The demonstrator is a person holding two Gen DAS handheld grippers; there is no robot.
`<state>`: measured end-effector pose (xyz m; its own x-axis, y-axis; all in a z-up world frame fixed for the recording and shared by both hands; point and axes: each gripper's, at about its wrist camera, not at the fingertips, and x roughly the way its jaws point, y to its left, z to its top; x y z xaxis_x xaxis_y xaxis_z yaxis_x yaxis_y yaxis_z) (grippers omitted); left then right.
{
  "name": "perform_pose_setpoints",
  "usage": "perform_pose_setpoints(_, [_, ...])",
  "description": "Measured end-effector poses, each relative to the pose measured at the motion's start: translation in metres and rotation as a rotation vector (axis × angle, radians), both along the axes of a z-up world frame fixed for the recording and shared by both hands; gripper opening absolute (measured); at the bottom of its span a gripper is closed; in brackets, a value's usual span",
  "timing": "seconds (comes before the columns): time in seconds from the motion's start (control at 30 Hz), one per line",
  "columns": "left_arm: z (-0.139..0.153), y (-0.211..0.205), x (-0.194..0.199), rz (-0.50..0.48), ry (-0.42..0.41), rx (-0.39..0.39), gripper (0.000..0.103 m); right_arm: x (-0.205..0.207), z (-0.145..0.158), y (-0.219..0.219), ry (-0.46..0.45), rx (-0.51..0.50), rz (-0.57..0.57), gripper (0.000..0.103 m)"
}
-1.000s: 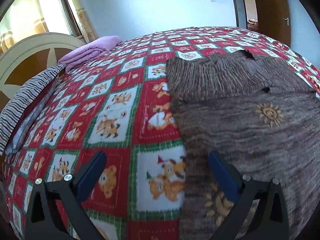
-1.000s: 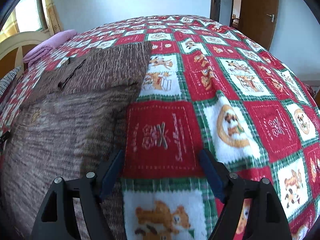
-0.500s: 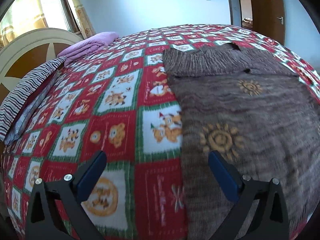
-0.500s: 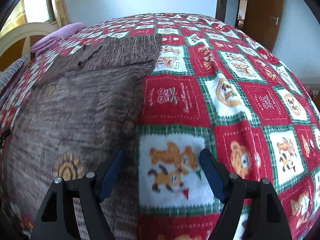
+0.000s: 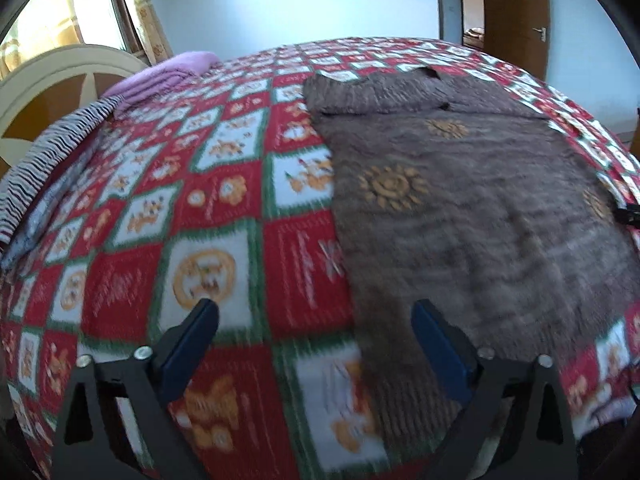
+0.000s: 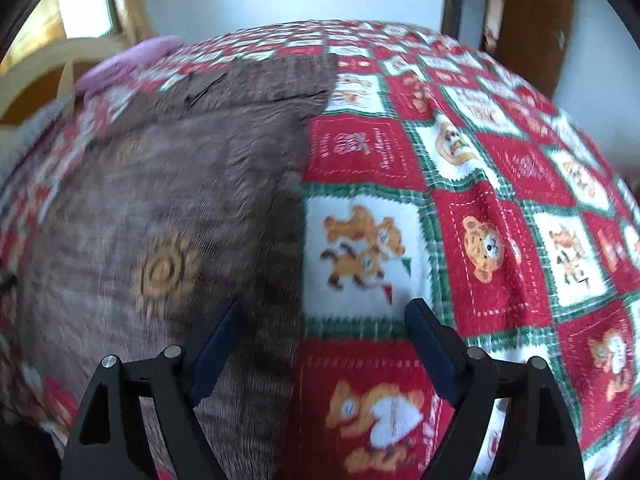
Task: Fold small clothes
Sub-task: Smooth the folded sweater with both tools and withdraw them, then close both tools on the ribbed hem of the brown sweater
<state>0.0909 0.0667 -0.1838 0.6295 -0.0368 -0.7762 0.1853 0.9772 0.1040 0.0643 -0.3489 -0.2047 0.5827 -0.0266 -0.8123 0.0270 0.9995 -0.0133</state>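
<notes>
A brown knit sweater (image 5: 472, 208) with orange sun motifs lies flat on the bed, its sleeves folded across its far end. My left gripper (image 5: 316, 320) hovers over the sweater's left edge near the hem, jaws wide and closing a little, nothing pressed between the blue pads. In the right wrist view the same sweater (image 6: 160, 208) fills the left half. My right gripper (image 6: 324, 320) hangs over its right edge near the hem, jaws wide and still opening, holding nothing.
A red, white and green patchwork blanket (image 5: 224, 216) with bear pictures covers the bed. A folded purple cloth (image 5: 168, 72) and a striped cloth (image 5: 48, 152) lie by the cream headboard (image 5: 52, 80). A brown door (image 5: 516, 12) stands in the far right wall.
Both grippers have drawn back along the sweater's two side edges from near the folded sleeves toward the hem. The sweater itself has not moved.
</notes>
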Motion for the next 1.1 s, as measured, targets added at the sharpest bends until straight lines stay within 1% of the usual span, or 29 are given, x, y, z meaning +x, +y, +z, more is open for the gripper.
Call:
perform_pose_setpoints(0.07, [-0.004,-0.001,-0.007,-0.015,0.034,-0.034,0.089,-0.01,0.0,0.001,0.006,0.018,0.005,0.084])
perform_pose_setpoints(0.13, [-0.009,-0.002,-0.013,-0.028,0.071,-0.072,0.082,-0.019,0.0,0.001,0.015,0.032,0.002,0.084])
perform_pose_setpoints(0.17, [-0.011,-0.003,-0.016,-0.039,0.089,-0.089,0.076,-0.022,0.0,0.001,0.019,0.038,0.001,0.084])
perform_pose_setpoints(0.23, [-0.017,-0.006,-0.02,-0.05,0.117,-0.115,0.074,-0.03,-0.002,0.002,0.025,0.046,0.004,0.084])
perform_pose_setpoints(0.33, [-0.018,-0.009,-0.023,-0.044,0.111,-0.123,0.072,-0.048,-0.005,0.005,0.027,0.06,0.004,0.084])
perform_pose_setpoints(0.43, [-0.017,-0.008,-0.023,-0.037,0.119,-0.153,0.066,-0.057,-0.004,0.008,0.039,0.1,0.022,0.084])
perform_pose_setpoints(0.53, [-0.017,-0.01,-0.028,-0.051,0.11,-0.163,0.052,-0.064,-0.006,0.015,0.045,0.093,0.037,0.084])
perform_pose_setpoints(0.57, [-0.017,-0.01,-0.03,-0.057,0.109,-0.168,0.046,-0.066,-0.006,0.017,0.042,0.093,0.042,0.084])
perform_pose_setpoints(0.63, [-0.016,-0.013,-0.032,-0.078,0.109,-0.173,0.029,-0.068,-0.006,0.019,0.039,0.109,0.044,0.084])
perform_pose_setpoints(0.67, [-0.016,-0.014,-0.034,-0.093,0.115,-0.186,0.014,-0.069,-0.006,0.019,0.035,0.114,0.044,0.083])
perform_pose_setpoints(0.7, [-0.015,-0.016,-0.035,-0.103,0.121,-0.196,0.011,-0.069,-0.006,0.02,0.032,0.114,0.044,0.081])
perform_pose_setpoints(0.73, [-0.014,-0.016,-0.036,-0.104,0.116,-0.194,0.01,-0.069,-0.005,0.02,0.031,0.116,0.046,0.075])
perform_pose_setpoints(0.77, [-0.013,-0.015,-0.036,-0.106,0.112,-0.196,0.009,-0.07,-0.005,0.02,0.033,0.126,0.048,0.066])
perform_pose_setpoints(0.83, [-0.011,-0.012,-0.036,-0.103,0.108,-0.215,0.009,-0.071,-0.005,0.019,0.03,0.129,0.047,0.061])
perform_pose_setpoints(0.87, [-0.009,-0.01,-0.036,-0.098,0.103,-0.223,0.008,-0.072,-0.005,0.019,0.029,0.136,0.047,0.057])
perform_pose_setpoints(0.93, [-0.005,-0.006,-0.036,-0.093,0.09,-0.229,0.008,-0.072,-0.006,0.02,0.045,0.141,0.052,0.054])
perform_pose_setpoints(1.0, [-0.002,-0.003,-0.036,-0.085,0.082,-0.237,0.008,-0.074,-0.007,0.023,0.044,0.128,0.057,0.054])
perform_pose_setpoints(1.03, [-0.001,-0.001,-0.037,-0.083,0.077,-0.241,0.008,-0.075,-0.008,0.027,0.05,0.116,0.068,0.049])
perform_pose_setpoints(1.07, [-0.001,0.0,-0.037,-0.083,0.075,-0.243,0.008,-0.076,-0.008,0.029,0.052,0.108,0.074,0.039])
perform_pose_setpoints(1.1, [-0.001,0.0,-0.038,-0.084,0.073,-0.241,0.008,-0.077,-0.008,0.029,0.049,0.111,0.079,0.031])
